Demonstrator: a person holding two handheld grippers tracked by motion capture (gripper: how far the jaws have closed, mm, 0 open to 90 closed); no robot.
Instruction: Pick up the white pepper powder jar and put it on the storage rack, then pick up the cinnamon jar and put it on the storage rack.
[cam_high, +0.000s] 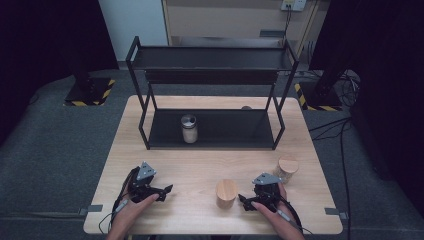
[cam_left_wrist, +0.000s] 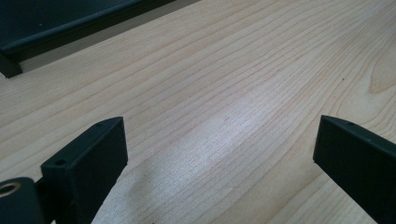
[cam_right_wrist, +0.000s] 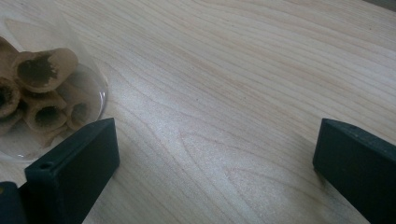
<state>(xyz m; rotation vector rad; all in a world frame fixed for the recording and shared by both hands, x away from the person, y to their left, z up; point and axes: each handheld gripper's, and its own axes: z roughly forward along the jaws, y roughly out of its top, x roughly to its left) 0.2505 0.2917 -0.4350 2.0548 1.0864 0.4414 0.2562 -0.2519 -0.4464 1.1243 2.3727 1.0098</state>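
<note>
I hold two grippers low over the near edge of the wooden table (cam_high: 200, 165). My left gripper (cam_high: 167, 189) sits at the near left with its jaws spread wide, empty; its own view shows bare wood between the jaws and the dark base of the rack (cam_left_wrist: 70, 23) at far left. My right gripper (cam_high: 242, 200) sits at the near right, jaws also spread wide and empty.

Jars counted: three. One wooden-lidded jar (cam_high: 226, 193) stands just left of my right gripper, between the two grippers. A second wooden-lidded jar (cam_high: 286, 168) stands just beyond my right hand (cam_high: 272, 212). In the right gripper view, a clear jar (cam_right_wrist: 46, 93) holding rolled brown pieces stands just beside one jaw, apart from it. A third jar, metal-lidded (cam_high: 189, 128), stands on the lower shelf of the one black two-shelf rack (cam_high: 210, 75) at the far side.
</note>
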